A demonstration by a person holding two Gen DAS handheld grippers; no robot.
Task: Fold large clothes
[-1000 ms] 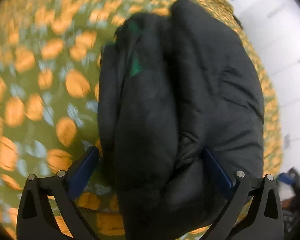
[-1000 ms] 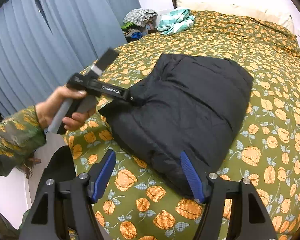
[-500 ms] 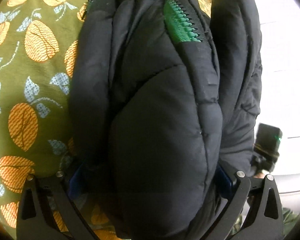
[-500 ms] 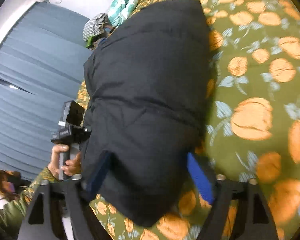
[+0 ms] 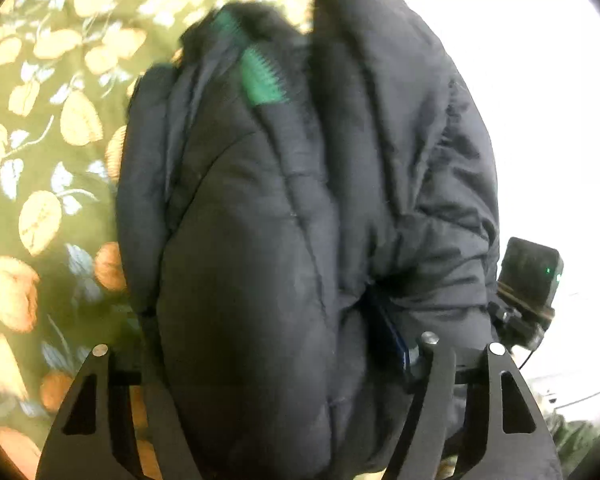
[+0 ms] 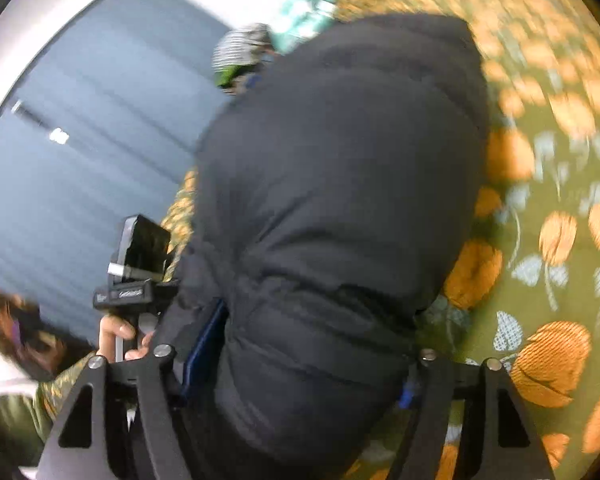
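Note:
A black puffer jacket (image 5: 300, 184), folded into a thick bundle with a green zipper (image 5: 260, 76) showing at its far end, lies on the flowered bedspread (image 5: 40, 160). My left gripper (image 5: 268, 328) has one end of the bundle between its closing jaws, and a blue pad (image 5: 388, 332) digs into the fabric. In the right wrist view the jacket (image 6: 340, 160) fills the middle. My right gripper (image 6: 304, 360) straddles the other end, its jaws closing. Its blue pad (image 6: 204, 340) presses into the padding.
The green bedspread with orange flowers (image 6: 540, 240) stretches to the right. A grey-blue curtain (image 6: 80, 140) hangs beyond the bed's edge. Other clothes (image 6: 260, 40) are piled at the bed's far end. A hand (image 6: 116, 332) grips the left gripper's handle.
Both grippers have moved in onto the ends of the jacket bundle. The left jaws have narrowed around it. The right view has rolled and come closer to the jacket.

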